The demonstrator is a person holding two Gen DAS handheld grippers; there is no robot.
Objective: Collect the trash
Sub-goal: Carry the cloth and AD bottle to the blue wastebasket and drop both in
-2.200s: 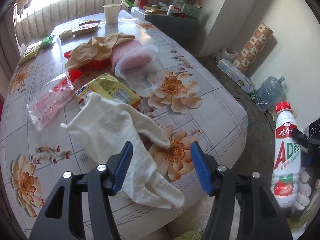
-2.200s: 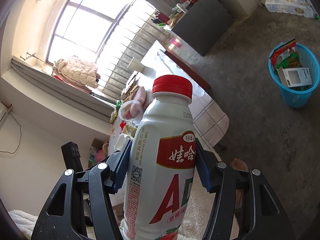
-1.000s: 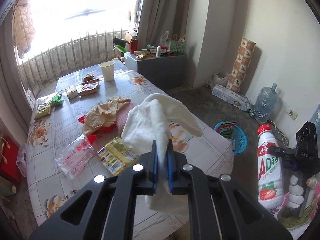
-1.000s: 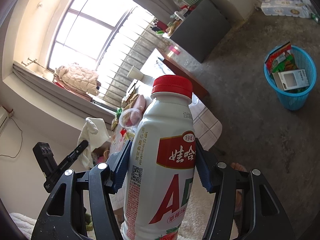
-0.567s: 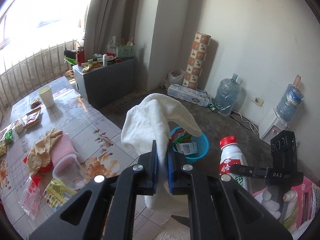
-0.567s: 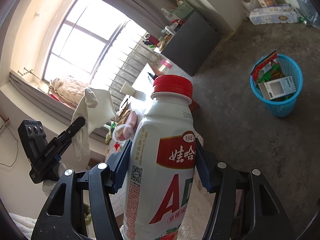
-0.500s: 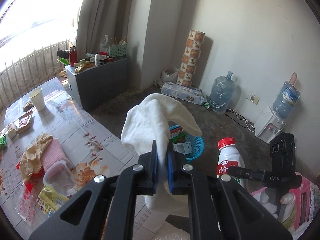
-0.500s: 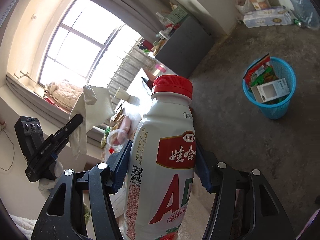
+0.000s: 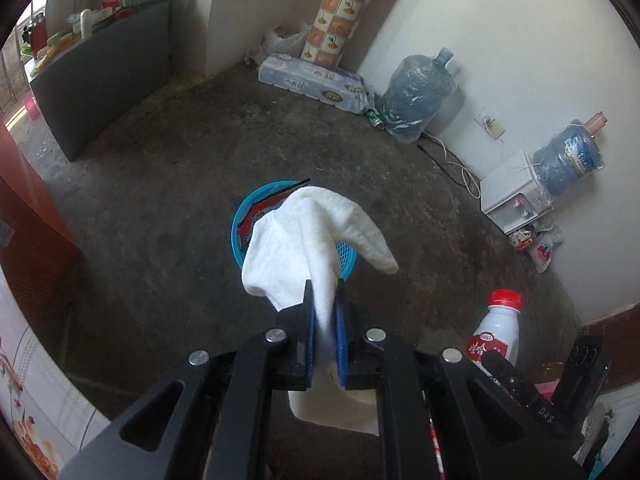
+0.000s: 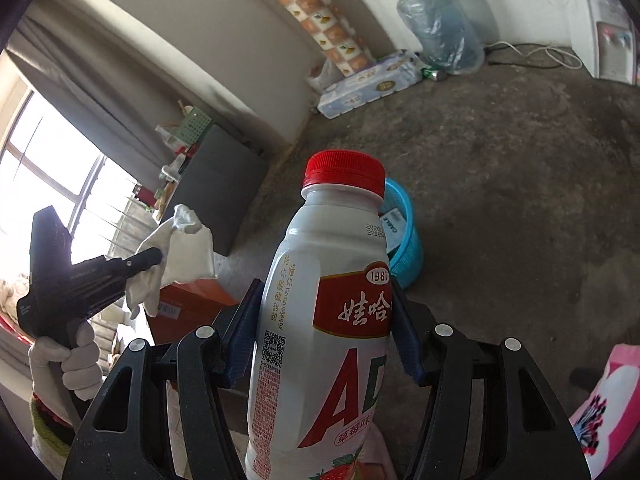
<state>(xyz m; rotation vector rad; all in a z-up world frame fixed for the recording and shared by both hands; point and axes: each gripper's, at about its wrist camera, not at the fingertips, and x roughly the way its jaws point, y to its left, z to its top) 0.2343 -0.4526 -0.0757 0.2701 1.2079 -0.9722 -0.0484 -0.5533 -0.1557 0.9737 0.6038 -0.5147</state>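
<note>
My left gripper (image 9: 323,312) is shut on a white cloth (image 9: 304,240) that drapes forward over its tips. Beyond and below the cloth stands a blue trash basket (image 9: 244,220) on the floor, holding wrappers and partly hidden by the cloth. My right gripper (image 10: 324,304) is shut on a white milk-drink bottle (image 10: 320,320) with a red cap, held upright. That bottle (image 9: 498,332) shows at the lower right of the left wrist view. In the right wrist view the basket (image 10: 404,240) sits just behind the bottle, and the left gripper (image 10: 154,258) with the cloth (image 10: 184,252) is at the left.
Bare concrete floor (image 9: 160,200) surrounds the basket. Along the far wall lie a pack of paper rolls (image 9: 312,80), a patterned roll (image 9: 336,12), two water jugs (image 9: 416,92) and a small white dispenser (image 9: 512,196). A grey cabinet (image 9: 104,68) stands at the left, the table edge (image 9: 24,360) at lower left.
Both grippers swung away from the table toward the floor and tipped downward. The basket now sits centred under the cloth and just behind the bottle. Both grips are unchanged.
</note>
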